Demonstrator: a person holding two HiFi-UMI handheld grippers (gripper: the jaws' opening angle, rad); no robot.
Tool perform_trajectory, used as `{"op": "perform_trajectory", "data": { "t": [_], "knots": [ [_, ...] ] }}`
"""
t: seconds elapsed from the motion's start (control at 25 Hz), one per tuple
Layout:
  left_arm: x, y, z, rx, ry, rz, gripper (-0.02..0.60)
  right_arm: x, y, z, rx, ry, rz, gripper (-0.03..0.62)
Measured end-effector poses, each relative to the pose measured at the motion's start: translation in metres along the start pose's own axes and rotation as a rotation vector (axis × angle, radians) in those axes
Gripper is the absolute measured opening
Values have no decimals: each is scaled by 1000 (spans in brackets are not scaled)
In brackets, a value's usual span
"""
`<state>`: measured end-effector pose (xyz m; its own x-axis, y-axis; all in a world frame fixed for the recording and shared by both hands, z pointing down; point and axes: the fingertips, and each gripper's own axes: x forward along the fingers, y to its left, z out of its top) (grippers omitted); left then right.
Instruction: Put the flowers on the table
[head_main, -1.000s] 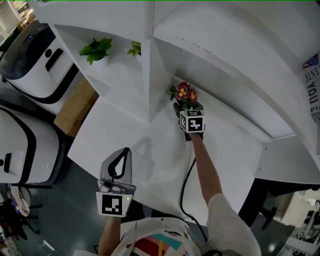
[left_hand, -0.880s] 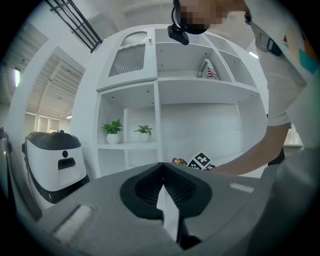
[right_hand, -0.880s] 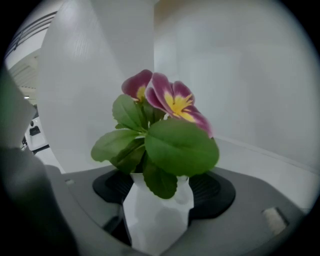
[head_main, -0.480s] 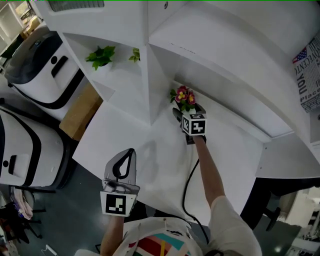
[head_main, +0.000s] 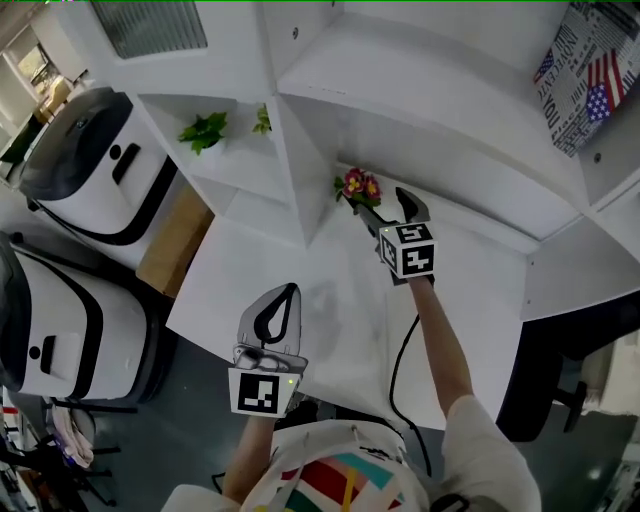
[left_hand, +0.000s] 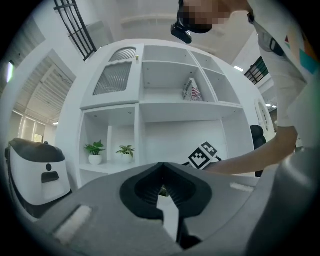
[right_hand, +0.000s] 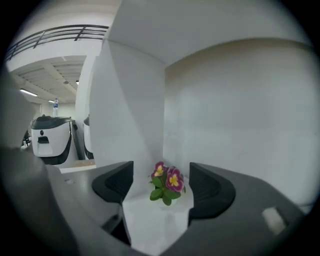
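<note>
Table (head_main: 300, 300), flowers (head_main: 355, 186) just beyond right gripper's (head_main: 383, 206) closing jaws (nothing between)

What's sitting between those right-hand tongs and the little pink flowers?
Nothing but bare white table. The right gripper view shows the flowers just beyond the right tongs, whose jaws are closing with nothing between them.
</note>
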<state>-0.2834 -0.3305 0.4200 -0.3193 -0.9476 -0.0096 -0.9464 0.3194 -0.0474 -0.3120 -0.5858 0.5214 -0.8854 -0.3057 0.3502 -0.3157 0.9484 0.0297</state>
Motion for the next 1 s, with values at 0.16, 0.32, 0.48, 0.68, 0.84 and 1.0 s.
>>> {"op": "perform_trajectory", "data": {
  "t": [0.16,0.32,0.48,0.68,0.84,1.0],
  "knots": [
    [-2,-10,16,6,-54,-33,5,-62,12,55,-46,-134,-30,262],
    [-3,-20,32,9,-99,-69,5,-122,26,91,-103,-242,-75,126],
    [-4,-27,50,34,-141,-106,5,-172,41,104,-117,-322,-136,30],
    [-10,-31,69,52,-190,-114,5,-223,61,91,-119,-341,-220,2],
    [-15,-24,78,55,-223,-104,5,-258,73,73,-61,-359,-280,2],
    [-16,-20,76,52,-223,-99,5,-281,78,39,33,-337,-302,2]
  ]
}}
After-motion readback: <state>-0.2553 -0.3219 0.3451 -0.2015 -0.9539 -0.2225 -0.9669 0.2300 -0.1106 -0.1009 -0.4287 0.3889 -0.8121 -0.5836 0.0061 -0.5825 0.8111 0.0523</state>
